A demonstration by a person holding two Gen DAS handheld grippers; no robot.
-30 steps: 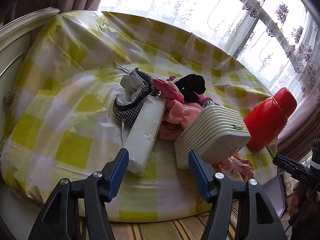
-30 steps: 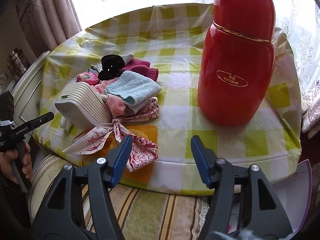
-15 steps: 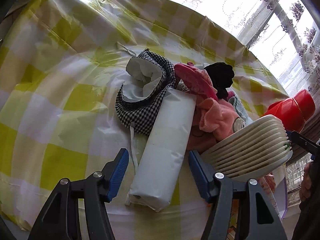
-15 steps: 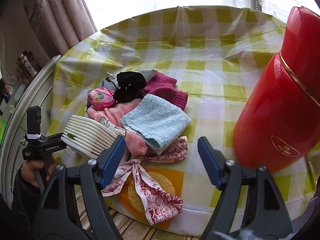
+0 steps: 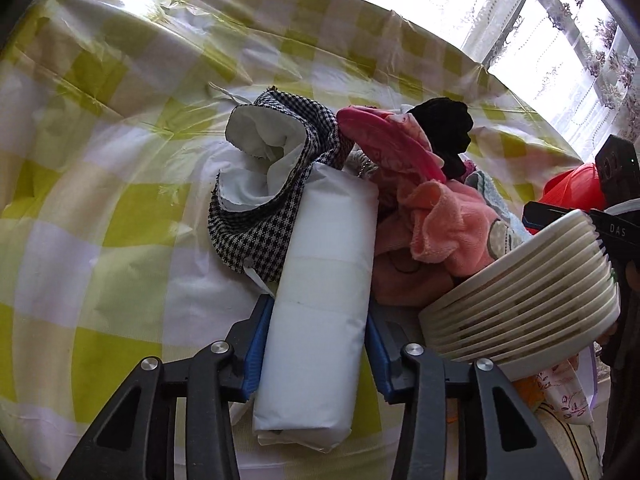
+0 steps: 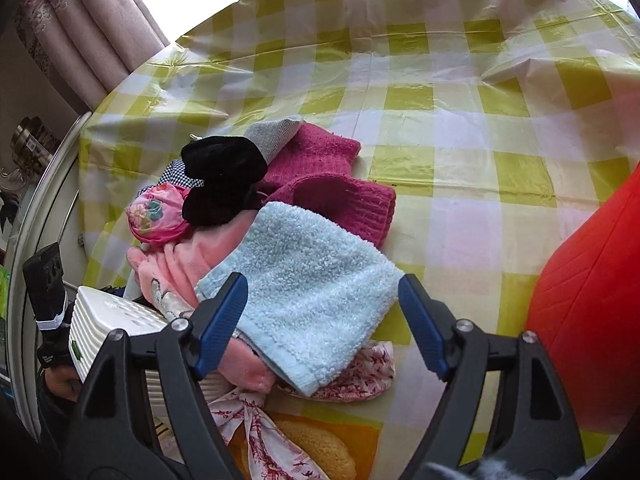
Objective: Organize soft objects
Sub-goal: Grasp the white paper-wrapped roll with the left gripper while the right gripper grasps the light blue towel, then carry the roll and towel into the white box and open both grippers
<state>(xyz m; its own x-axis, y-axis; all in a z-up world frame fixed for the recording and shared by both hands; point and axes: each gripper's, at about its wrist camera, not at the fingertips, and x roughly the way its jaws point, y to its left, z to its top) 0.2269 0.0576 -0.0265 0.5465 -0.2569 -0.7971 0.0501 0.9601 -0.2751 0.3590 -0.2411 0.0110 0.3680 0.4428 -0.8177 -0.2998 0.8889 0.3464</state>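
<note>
A heap of soft things lies on the yellow-checked table [image 5: 100,152]. In the left wrist view my left gripper [image 5: 316,344] has its blue pads pressed on both sides of a white soft pack [image 5: 320,280]. Beside the pack are a houndstooth cloth [image 5: 272,216], a pink fleece [image 5: 440,224] and a black sock [image 5: 444,128]. In the right wrist view my right gripper [image 6: 320,320] is open, its jaws straddling a light blue towel [image 6: 312,288] without touching it. Magenta knit pieces [image 6: 332,184] and the black sock [image 6: 220,176] lie behind.
A white ribbed box [image 5: 528,300] stands right of the pack, also in the right wrist view [image 6: 112,328]. A red flask [image 6: 592,320] stands at the right. A red-patterned cloth [image 6: 280,432] hangs at the front edge. Curtains [image 6: 80,28] back the table.
Both grippers moved forward to the heap. The left gripper's jaws have narrowed onto the white pack. The right gripper came over the blue towel, still open.
</note>
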